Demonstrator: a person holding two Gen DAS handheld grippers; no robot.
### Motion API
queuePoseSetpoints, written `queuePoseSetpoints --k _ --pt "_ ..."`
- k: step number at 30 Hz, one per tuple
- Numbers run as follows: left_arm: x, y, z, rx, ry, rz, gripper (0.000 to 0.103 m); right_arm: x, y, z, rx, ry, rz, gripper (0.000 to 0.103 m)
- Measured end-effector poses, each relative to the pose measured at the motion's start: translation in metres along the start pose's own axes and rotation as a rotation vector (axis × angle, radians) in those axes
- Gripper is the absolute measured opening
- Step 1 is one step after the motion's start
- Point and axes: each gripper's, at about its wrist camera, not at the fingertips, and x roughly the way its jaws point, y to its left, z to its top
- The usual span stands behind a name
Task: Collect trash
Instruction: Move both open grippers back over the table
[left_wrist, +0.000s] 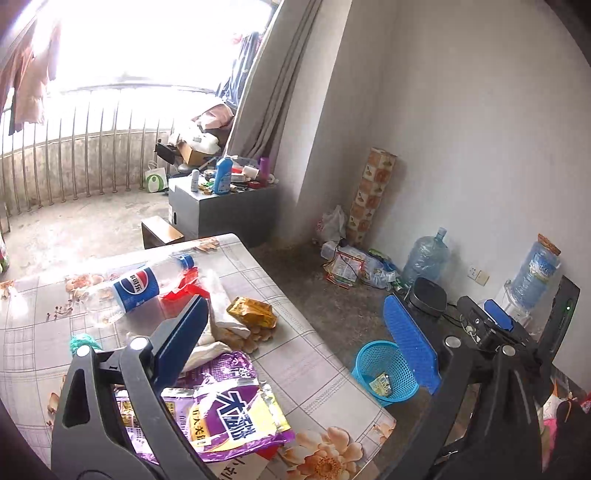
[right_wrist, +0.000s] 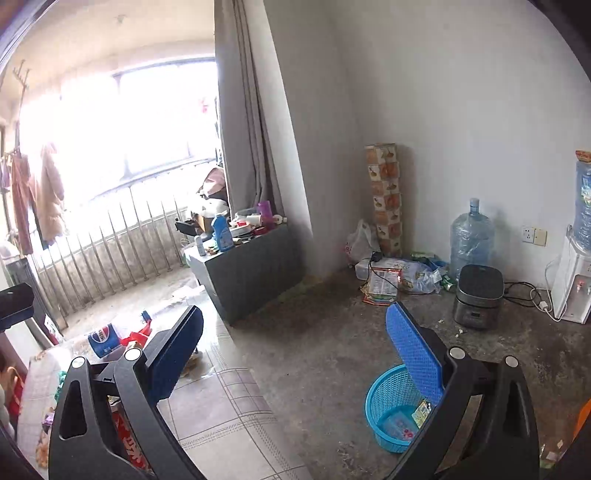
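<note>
Bare floor (right_wrist: 314, 350) lies open beyond the table (left_wrist: 314, 365) edge, where the blue basket (left_wrist: 373, 360) stands. Both grippers — left gripper (left_wrist: 299, 332), right gripper (right_wrist: 295, 345) — gape wide, empty; the Pepsi bottle (left_wrist: 135, 286) and wrappers (left_wrist: 229, 417) lie near the table's corner.

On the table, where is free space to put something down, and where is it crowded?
Free: the tablecloth strip between the gold wrapper and the table's right edge. Crowded: around the Pepsi bottle and purple bag.

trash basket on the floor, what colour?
Bright blue mesh basket; clearest in the right wrist view.
</note>
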Motion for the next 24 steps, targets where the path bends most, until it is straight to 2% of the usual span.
queuePoseSetpoints --k 6,10,14,24 --pt "-0.027 0.11 -0.024 -0.116 0.03 0.186 0.092 0.021 0.063 0.004 -0.053 0.126 0.227 0.096" --pt "-0.032 0.164 -0.044 -0.203 0.068 0.262 0.092 0.041 0.117 0.004 -0.143 0.241 0.405 0.096" --pt "-0.028 0.201 -0.061 -0.284 0.097 0.283 0.091 0.063 0.163 0.0 -0.204 0.383 0.533 0.096" --pt "0.006 0.238 -0.087 -0.33 0.197 0.272 0.091 0.119 0.255 -0.039 -0.467 0.68 0.678 0.072"
